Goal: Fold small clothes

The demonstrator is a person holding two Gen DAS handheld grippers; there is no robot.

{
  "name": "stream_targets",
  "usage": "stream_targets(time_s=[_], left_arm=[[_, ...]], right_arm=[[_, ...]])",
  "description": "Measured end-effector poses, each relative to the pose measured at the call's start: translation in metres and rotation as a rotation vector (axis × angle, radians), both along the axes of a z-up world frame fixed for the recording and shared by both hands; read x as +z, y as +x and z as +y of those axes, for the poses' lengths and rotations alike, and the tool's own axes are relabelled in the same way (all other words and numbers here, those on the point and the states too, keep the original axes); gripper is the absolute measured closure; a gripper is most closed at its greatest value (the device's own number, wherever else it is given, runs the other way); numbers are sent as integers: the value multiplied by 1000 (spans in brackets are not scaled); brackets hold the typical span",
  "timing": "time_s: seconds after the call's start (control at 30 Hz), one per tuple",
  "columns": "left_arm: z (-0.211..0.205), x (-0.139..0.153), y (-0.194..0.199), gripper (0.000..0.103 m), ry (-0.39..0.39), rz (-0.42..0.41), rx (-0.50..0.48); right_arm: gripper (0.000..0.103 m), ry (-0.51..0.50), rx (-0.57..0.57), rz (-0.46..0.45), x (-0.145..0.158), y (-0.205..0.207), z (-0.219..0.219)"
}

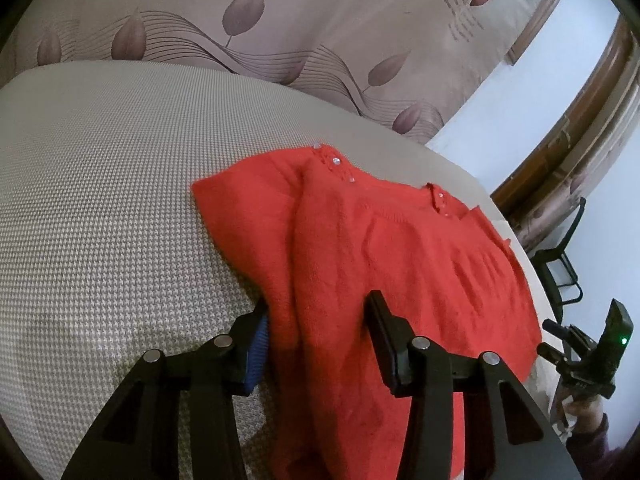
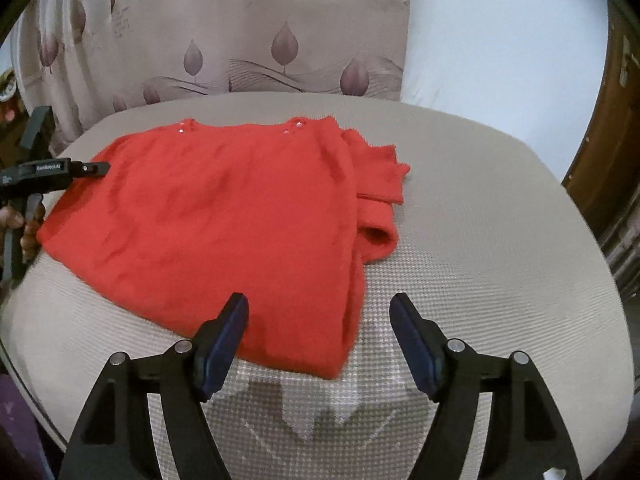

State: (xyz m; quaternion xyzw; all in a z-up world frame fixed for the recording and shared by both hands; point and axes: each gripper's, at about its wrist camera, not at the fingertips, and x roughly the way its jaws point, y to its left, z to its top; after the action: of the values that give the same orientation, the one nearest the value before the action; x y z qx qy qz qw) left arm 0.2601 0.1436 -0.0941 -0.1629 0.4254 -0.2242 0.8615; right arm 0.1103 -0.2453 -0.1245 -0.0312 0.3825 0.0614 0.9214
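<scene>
Item: one red knitted sweater (image 2: 224, 216), small, with clear beads at the neckline, lying flat on a round counter (image 2: 500, 208) covered in grey houndstooth-weave cloth. One sleeve (image 2: 380, 184) is folded in along the garment's side and rests on the cloth beside the body. Left gripper (image 1: 316, 332): its jaws stand partly apart astride a raised fold of the sweater's edge; the fabric lies between the pads, but whether they press on it cannot be told. Right gripper (image 2: 320, 336): jaws spread wide, nothing between them, hovering just above the near hem and the bare cloth. Background: a beige curtain (image 2: 248, 40) printed with leaves and wavy lines, a pale wall (image 2: 500, 40), dark wooden trim (image 1: 592, 100), and a black chair frame (image 1: 560, 264).
</scene>
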Motion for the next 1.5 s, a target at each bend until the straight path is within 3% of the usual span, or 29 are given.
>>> stream_targets(time_s=[1.5], left_arm=[[2,-1,-2,57,-5,-6,7]], right_arm=[[28,-40,-16,13,4,2,1]])
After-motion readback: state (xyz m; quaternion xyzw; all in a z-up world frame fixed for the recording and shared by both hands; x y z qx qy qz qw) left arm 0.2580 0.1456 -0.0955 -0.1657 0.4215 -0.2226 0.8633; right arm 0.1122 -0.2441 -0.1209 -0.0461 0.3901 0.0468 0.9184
